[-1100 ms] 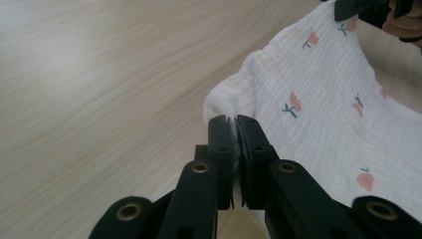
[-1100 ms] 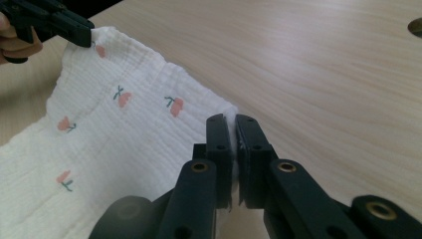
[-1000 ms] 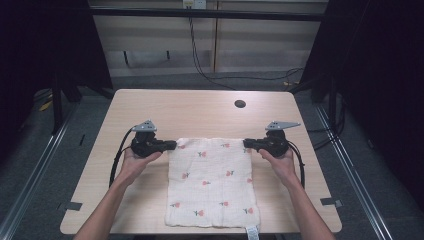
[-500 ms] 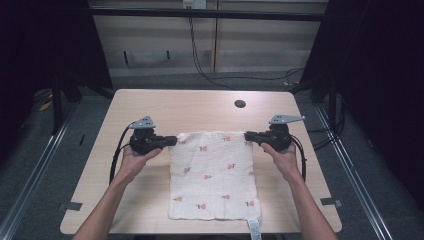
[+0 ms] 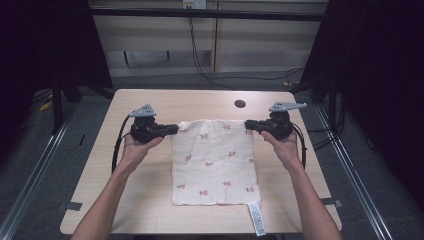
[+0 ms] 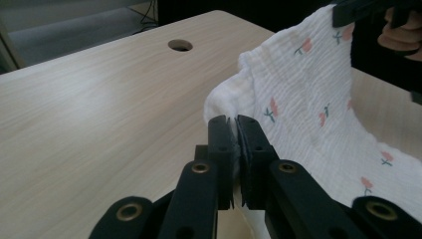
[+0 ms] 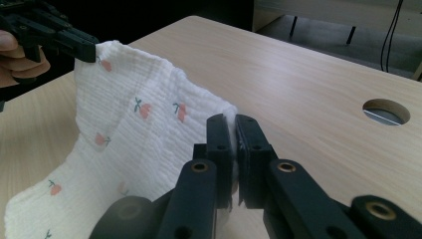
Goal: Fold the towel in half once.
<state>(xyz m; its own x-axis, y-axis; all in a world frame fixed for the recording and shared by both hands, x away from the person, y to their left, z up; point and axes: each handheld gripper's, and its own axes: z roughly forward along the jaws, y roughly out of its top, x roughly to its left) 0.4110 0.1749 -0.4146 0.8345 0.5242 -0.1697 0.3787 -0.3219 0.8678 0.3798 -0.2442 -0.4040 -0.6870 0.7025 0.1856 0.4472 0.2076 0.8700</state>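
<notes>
A white cloth (image 5: 214, 160) printed with small pink flowers is stretched between both grippers, its far edge raised off the table and its near edge lying flat. My left gripper (image 5: 175, 129) is shut on the far left corner of the cloth (image 6: 293, 94); the fabric is pinched between its black jaws (image 6: 234, 130). My right gripper (image 5: 248, 123) is shut on the far right corner of the cloth (image 7: 134, 129), pinched the same way (image 7: 233, 127). A white label (image 5: 257, 218) hangs from the near right corner.
The light wooden table (image 5: 145, 195) has a round cable hole (image 5: 240, 104) near its far edge, behind the cloth. Black cables trail from both grippers. Metal rails run along the floor on both sides of the table.
Both grippers have risen and moved away from the person, lifting the far edge of the cloth and dragging the cloth with them across the table.
</notes>
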